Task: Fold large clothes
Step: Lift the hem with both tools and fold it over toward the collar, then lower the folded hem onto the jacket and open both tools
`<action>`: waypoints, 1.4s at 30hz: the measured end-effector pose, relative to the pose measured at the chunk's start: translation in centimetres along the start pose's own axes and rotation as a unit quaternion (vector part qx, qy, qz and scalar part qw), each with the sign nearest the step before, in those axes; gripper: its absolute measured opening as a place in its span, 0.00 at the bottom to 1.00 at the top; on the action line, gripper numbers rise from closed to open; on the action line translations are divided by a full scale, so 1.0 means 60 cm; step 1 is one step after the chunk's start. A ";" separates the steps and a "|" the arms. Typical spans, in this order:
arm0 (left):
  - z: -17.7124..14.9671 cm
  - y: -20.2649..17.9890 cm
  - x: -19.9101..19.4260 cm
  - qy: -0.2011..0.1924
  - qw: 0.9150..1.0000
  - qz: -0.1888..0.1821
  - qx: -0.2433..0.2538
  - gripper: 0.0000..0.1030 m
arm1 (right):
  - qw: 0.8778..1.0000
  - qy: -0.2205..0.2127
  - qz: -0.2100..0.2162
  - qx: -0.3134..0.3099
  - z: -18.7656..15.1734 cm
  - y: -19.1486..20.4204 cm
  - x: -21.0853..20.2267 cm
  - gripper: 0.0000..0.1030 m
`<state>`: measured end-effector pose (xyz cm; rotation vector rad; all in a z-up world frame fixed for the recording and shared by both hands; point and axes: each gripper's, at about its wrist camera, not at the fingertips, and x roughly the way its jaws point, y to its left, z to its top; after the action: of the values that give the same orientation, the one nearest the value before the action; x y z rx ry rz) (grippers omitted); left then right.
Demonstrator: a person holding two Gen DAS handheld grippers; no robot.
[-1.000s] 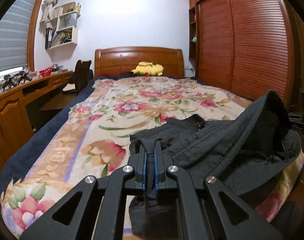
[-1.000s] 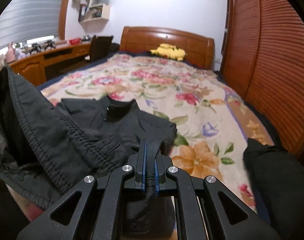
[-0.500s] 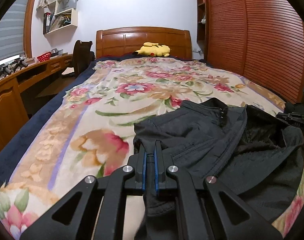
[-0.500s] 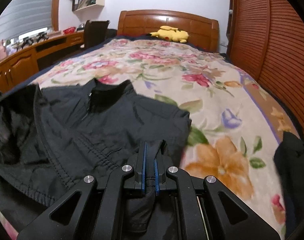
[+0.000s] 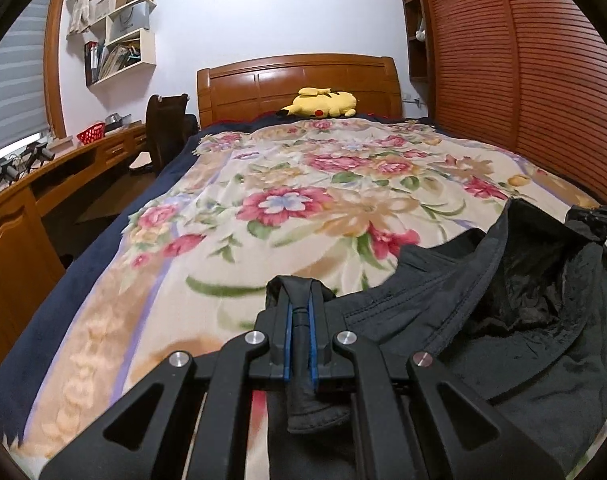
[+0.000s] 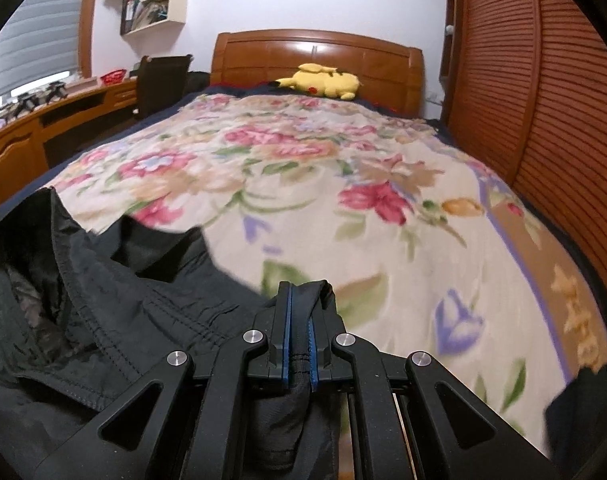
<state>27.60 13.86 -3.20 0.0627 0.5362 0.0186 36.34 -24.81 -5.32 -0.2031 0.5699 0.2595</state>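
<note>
With the black jacket (image 5: 503, 312) pinched in both closed grippers, left gripper (image 5: 299, 312) and right gripper (image 6: 299, 312), the near hem could be bunched by uneven pulling.

Left tongs (image 5: 299, 312), right tongs (image 6: 299, 312) — both clamped on cloth.

Both wrist views low at bed (image 5: 303, 184) foot — facing headboard (image 6: 319, 56), shared.
</note>
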 end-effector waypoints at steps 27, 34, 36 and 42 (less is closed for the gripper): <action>-0.169 -0.019 -0.143 0.091 0.994 -0.065 0.012 0.40 | 0.999 0.039 0.003 -0.009 -0.096 0.027 -0.137 0.68; -0.211 -0.011 -0.151 0.109 0.993 -0.048 0.006 0.44 | 0.998 0.064 0.015 -0.005 -0.171 0.038 -0.161 0.75; -0.215 -0.004 -0.148 0.111 0.993 -0.043 0.002 0.46 | 0.998 0.065 0.007 0.003 -0.183 0.030 -0.161 0.78; -0.230 -0.002 -0.132 0.126 0.991 -0.039 -0.003 0.50 | 0.996 0.081 0.016 0.039 -0.205 0.008 -0.146 0.84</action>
<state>13.73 14.22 -11.01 0.0329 0.7912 -0.0491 22.87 -29.18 -10.63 -0.1406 0.7431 0.2533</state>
